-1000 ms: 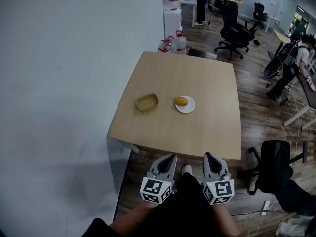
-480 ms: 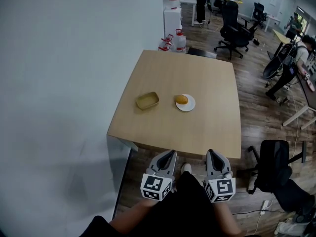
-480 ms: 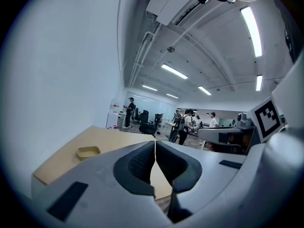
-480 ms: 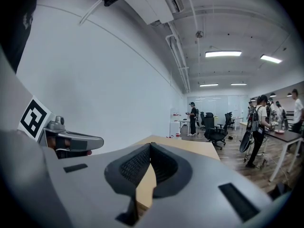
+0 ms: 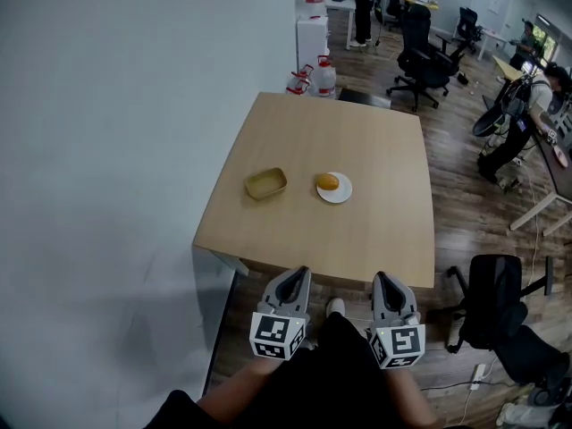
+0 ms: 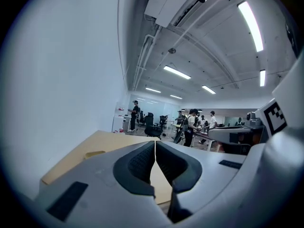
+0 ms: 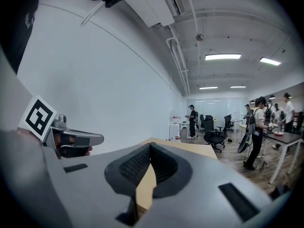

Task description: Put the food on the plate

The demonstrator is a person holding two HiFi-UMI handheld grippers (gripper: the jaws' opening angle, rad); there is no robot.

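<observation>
In the head view an orange-yellow piece of food (image 5: 328, 182) lies on a small white plate (image 5: 340, 195) near the middle of a light wooden table (image 5: 375, 231). To its left sits a shallow tan dish (image 5: 266, 184) holding nothing. My left gripper (image 5: 296, 276) and right gripper (image 5: 384, 281) hang side by side below the table's near edge, well short of the plate. Both are shut with nothing between the jaws; in each gripper view the pads meet at the tips: left gripper (image 6: 155, 142), right gripper (image 7: 150, 145).
A white wall (image 5: 116, 150) runs along the table's left side. Water jugs (image 5: 313, 77) stand past the far edge. Office chairs (image 5: 420, 52) and standing people (image 5: 523, 123) fill the room at the right; a black chair (image 5: 496, 307) stands close at my right.
The left gripper has drifted slightly left and down. The plate, food and dish have not moved on the table.
</observation>
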